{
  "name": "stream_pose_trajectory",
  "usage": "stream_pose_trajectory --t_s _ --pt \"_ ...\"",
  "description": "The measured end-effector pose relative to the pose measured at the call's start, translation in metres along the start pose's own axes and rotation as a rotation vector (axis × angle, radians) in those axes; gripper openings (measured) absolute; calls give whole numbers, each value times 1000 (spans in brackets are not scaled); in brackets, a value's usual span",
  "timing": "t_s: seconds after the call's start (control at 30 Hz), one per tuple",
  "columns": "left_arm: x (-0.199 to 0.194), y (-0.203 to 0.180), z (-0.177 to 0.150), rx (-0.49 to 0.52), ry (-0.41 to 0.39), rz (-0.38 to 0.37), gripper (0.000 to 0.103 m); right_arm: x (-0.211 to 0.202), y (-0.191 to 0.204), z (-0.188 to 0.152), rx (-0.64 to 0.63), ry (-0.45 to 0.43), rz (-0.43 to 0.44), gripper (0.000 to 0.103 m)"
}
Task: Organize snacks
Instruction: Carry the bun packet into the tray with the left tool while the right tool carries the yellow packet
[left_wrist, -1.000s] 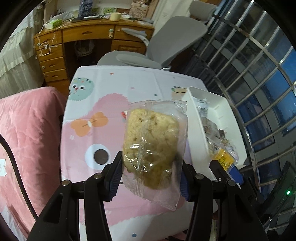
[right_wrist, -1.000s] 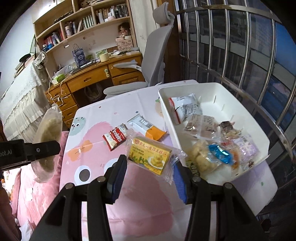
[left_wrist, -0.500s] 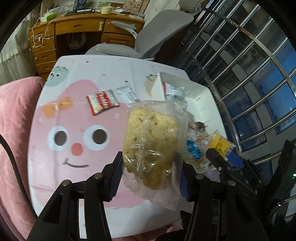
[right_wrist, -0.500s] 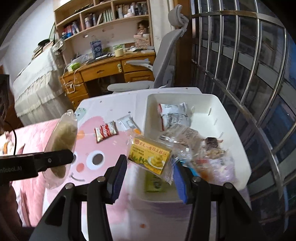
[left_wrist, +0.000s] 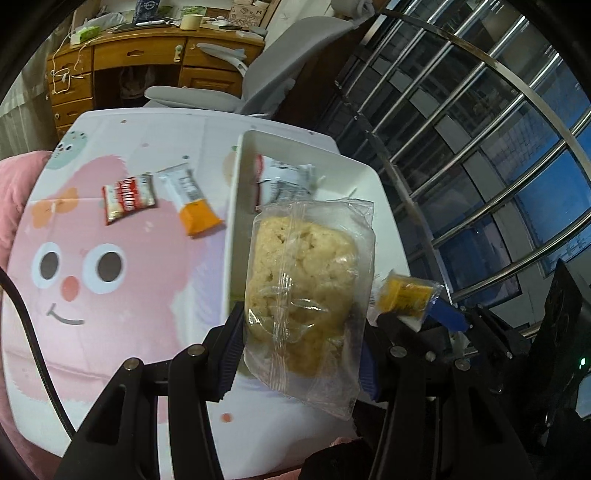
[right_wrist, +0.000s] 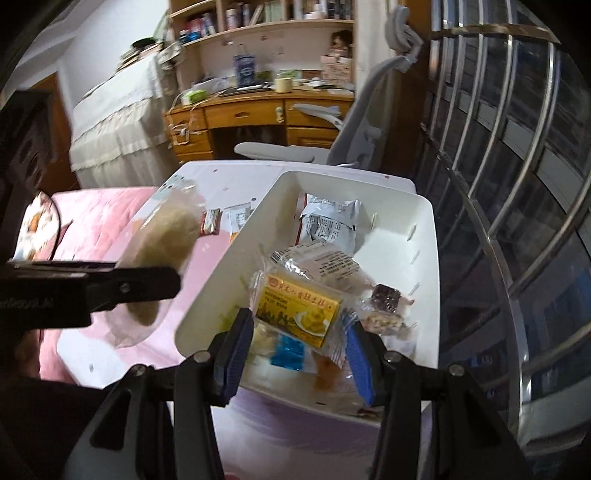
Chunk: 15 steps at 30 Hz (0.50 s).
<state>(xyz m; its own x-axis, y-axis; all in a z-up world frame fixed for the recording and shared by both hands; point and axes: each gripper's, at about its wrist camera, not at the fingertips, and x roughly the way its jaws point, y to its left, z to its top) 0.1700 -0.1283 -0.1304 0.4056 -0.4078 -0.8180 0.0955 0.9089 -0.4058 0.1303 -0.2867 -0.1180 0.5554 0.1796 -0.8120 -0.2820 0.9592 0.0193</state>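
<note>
My left gripper (left_wrist: 301, 354) is shut on a clear-wrapped pale rice cake (left_wrist: 303, 291) and holds it above the near left rim of the white bin (left_wrist: 232, 221). My right gripper (right_wrist: 299, 350) is shut on a yellow pastry packet (right_wrist: 299, 310) over the near end of the bin (right_wrist: 207, 295), which holds several snack packets. The rice cake (right_wrist: 166, 240) and the left gripper's arm show at left in the right wrist view. The yellow packet (left_wrist: 404, 295) shows at right in the left wrist view.
On the pink cartoon tablecloth (left_wrist: 92, 295) lie a red cookie packet (left_wrist: 127, 197) and a white-and-orange bar (left_wrist: 192, 203), left of the bin. A grey office chair (left_wrist: 221, 96) and wooden desk (left_wrist: 122, 55) stand behind the table. Metal window bars (right_wrist: 517, 184) run along the right.
Both grippers moved right toward the bin with their snacks. The rice cake now hangs over the bin's near left rim, and the yellow packet is over the bin's near end.
</note>
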Motion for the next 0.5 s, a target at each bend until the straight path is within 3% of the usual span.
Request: stream_pose_trajectory --t_s 0.33,0.4,0.5 --pt "17 -39 12 45 -26 -14 52 -4 -37 -2 -42 -7 24 50" --pt "20 -43 14 55 -18 -4 59 -5 -44 -2 -30 -12 20 51" --pt "26 -48 17 65 -5 3 61 -1 -52 -1 -12 3 29 51"
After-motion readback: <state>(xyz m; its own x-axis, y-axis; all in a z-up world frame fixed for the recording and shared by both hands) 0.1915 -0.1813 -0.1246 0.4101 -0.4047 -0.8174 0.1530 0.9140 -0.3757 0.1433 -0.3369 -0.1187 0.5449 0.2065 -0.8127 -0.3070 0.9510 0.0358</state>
